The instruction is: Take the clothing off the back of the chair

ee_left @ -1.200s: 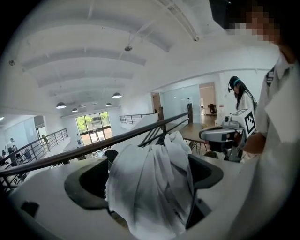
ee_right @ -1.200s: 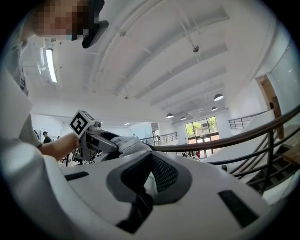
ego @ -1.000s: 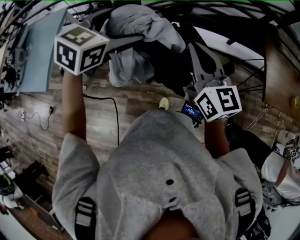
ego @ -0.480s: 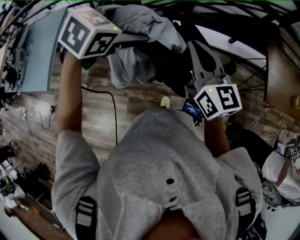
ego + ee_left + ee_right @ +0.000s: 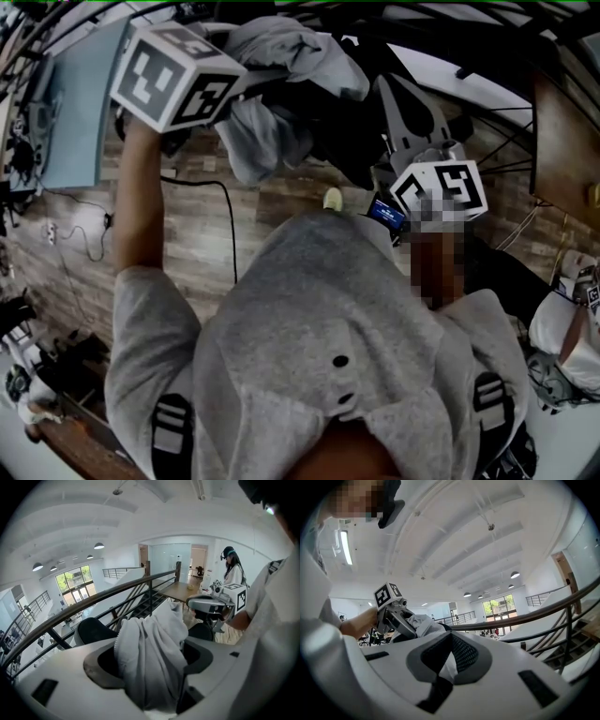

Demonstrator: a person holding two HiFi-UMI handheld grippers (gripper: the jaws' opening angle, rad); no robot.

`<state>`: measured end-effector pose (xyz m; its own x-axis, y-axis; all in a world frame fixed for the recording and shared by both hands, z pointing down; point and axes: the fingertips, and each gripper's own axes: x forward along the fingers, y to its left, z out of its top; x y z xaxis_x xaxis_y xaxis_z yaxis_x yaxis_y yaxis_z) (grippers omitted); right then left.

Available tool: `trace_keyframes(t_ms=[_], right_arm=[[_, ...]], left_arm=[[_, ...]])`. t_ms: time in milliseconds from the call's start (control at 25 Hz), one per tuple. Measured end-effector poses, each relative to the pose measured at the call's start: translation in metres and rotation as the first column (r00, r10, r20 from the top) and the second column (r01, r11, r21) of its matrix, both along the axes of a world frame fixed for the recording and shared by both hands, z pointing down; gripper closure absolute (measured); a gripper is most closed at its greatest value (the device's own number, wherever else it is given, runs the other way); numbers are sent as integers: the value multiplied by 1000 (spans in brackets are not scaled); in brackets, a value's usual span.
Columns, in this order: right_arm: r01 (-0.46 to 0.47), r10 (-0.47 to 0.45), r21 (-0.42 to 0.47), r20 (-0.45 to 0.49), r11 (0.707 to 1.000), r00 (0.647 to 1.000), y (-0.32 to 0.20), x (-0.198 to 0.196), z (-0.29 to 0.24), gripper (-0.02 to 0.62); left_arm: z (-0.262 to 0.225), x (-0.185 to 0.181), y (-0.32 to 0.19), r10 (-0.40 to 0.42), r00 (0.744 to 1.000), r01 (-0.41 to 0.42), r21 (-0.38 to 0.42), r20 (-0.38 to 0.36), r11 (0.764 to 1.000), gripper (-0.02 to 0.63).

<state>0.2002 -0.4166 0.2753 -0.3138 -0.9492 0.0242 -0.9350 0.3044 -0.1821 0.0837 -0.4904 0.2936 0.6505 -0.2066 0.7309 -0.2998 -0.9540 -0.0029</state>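
One grey garment [image 5: 281,47] is draping over one black chair [image 5: 356,141]. Left gripper [image 5: 150,644]: jaws just closing, now clamping the garment's fold. Right gripper [image 5: 449,637]: jaws pressing together. One railing [image 5: 117,590] is running behind; wood floor [image 5: 197,216] is lying open leftward.

Left arm reaching out with its gripper on cloth, right gripper held in near the chest.

The bare left arm [image 5: 141,206] stretches forward and the left gripper [image 5: 149,656] tips downward beyond its marker cube [image 5: 178,75]. Its jaws have just been closing, and both pads press on a bunched grey garment [image 5: 154,620] that fills the gap. The right gripper [image 5: 450,656] points level, close in front of the torso. Its jaws are drawn near together round a dark meshed surface; whether they pinch it cannot be told.
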Motion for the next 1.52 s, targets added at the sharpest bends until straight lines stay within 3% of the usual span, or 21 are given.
trace_keyframes(t_ms=[240, 440, 680, 880, 1200, 1520], right_arm=[[7, -7, 13, 9, 1000, 1000, 16, -13, -4, 586], [2, -3, 17, 7, 1000, 1000, 23, -29, -6, 586], [-25, 25, 17, 14, 1000, 1000, 35, -37, -10, 586], [-53, 52, 28, 24, 998, 998, 46, -47, -23, 584], [-92, 92, 17, 6, 996, 996, 77, -54, -22, 586], [-104, 104, 11, -12, 995, 995, 108, -91, -34, 584]], left_arm=[[-9, -5, 19, -60, 993, 67, 62, -100, 996, 336], [-15, -13, 25, -117, 969, 144, 113, -216, 983, 422], [-28, -16, 31, -159, 923, 219, 139, -350, 966, 456], [-39, -32, 33, -224, 858, 324, 147, -461, 935, 459], [-49, -60, 53, -280, 768, 426, 135, -576, 894, 460], [-66, -109, 85, -295, 731, 455, 118, -616, 883, 460]])
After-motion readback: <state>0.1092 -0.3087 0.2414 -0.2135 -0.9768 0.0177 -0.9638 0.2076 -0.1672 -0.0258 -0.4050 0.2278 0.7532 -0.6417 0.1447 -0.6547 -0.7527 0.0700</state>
